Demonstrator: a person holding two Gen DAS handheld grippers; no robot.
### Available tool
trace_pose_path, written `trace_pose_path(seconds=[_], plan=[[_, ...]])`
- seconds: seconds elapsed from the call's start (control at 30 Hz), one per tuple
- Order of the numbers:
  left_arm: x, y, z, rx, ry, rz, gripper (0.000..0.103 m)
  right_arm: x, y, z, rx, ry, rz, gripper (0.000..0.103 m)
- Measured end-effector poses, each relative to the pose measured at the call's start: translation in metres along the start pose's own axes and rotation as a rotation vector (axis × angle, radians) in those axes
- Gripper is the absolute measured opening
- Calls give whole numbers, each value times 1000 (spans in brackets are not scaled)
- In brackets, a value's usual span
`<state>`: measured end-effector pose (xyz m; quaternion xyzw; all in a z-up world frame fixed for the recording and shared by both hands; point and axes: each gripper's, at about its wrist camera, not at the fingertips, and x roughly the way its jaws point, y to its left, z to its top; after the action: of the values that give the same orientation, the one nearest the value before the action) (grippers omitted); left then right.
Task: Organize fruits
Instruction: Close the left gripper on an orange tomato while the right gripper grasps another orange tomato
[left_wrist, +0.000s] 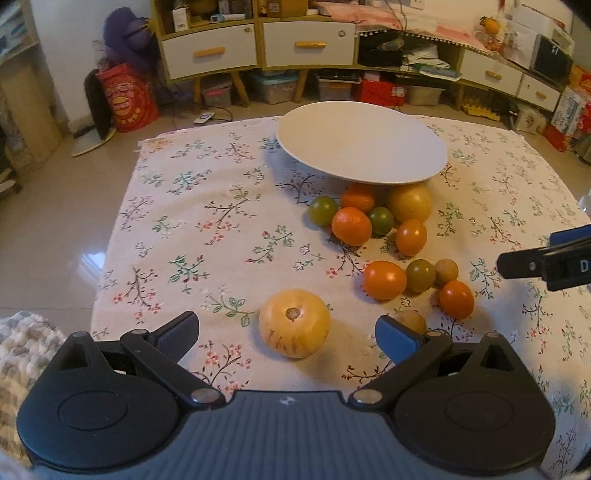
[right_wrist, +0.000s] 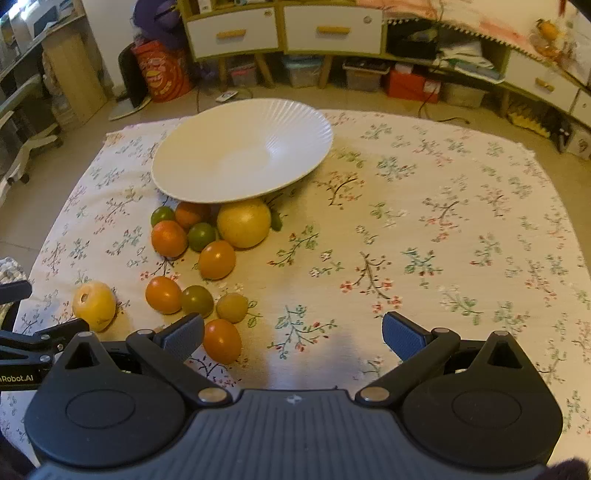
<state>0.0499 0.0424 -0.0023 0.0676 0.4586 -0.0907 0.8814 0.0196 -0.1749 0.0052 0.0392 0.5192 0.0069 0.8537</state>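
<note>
Nearest, the left gripper (left_wrist: 287, 332) has its jaws released, spread wide on either side of a pale yellow fruit (left_wrist: 294, 323) lying stem-scar up on the floral cloth (left_wrist: 184, 229), not touching it. Beside it, the right gripper (right_wrist: 293, 334) hangs with jaws equally released over bare cloth, an orange fruit (right_wrist: 222, 340) just beside its left finger. Further on, a loose row of orange, green and tan fruits (left_wrist: 419, 275) sits on the cloth. Beyond that, a second cluster (right_wrist: 210, 232) crowds against a white ribbed plate (right_wrist: 242, 151), whose near rim rests tilted on top of them. Cabinets (left_wrist: 258, 44) line the far wall.
</note>
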Motion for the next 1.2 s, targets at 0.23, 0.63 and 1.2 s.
trace_pose_path(seconds=[0.23,0.63,1.2], plan=[[10,-3,2,50,-23,-159,81,19,-2,-5,24,78,107,92],[30,-23,20,87,-11,-274,52,35,5,-6,40,135,251,57],[46,-30,24,89,14,-305,27,38,12,-10,-1,158,265,26]])
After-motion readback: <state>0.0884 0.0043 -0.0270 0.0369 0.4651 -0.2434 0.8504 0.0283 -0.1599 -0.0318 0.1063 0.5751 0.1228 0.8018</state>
